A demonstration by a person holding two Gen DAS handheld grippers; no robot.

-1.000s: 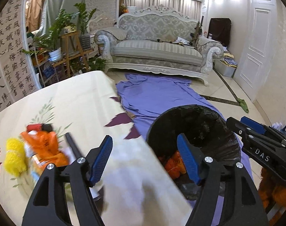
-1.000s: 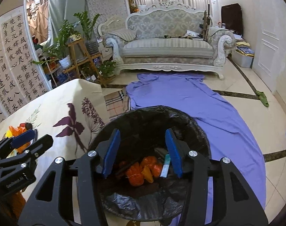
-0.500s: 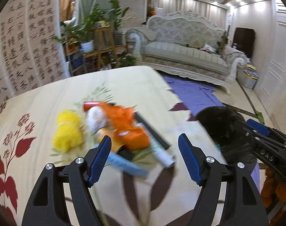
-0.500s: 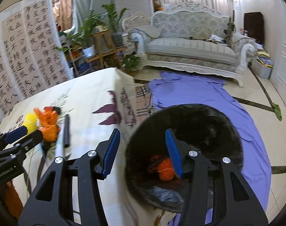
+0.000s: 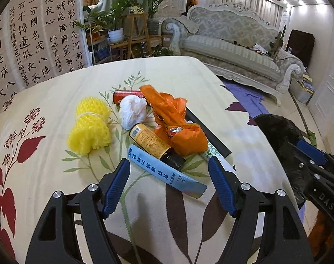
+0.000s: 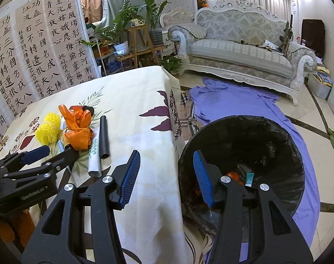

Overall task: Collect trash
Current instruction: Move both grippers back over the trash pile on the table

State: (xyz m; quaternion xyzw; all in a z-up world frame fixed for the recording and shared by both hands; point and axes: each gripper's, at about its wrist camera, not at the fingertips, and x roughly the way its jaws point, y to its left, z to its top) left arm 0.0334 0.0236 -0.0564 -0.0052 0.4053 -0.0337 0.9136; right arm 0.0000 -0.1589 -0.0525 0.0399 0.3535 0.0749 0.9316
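A pile of trash lies on the floral tablecloth (image 5: 56, 198): a yellow mesh ball (image 5: 89, 125), a white wad (image 5: 132, 112), orange plastic bags (image 5: 178, 123), a brown bottle (image 5: 153, 145), a blue flat packet (image 5: 164, 171), a red can (image 5: 127, 94) and a black tube (image 5: 208, 132). My left gripper (image 5: 169, 184) is open and empty, just short of the blue packet. My right gripper (image 6: 164, 176) is open and empty, over the table edge beside the black bin (image 6: 277, 136), which holds orange scraps (image 6: 233, 176).
The bin stands on a purple cloth (image 6: 244, 101) on the floor, right of the table. A sofa (image 6: 244, 50) and plant stands (image 6: 131, 44) lie beyond. A calligraphy screen (image 5: 34, 33) borders the table's left side.
My left gripper swung left from over the bin to face the trash pile and moved close to it. My right gripper shifted left from above the bin to its left rim.
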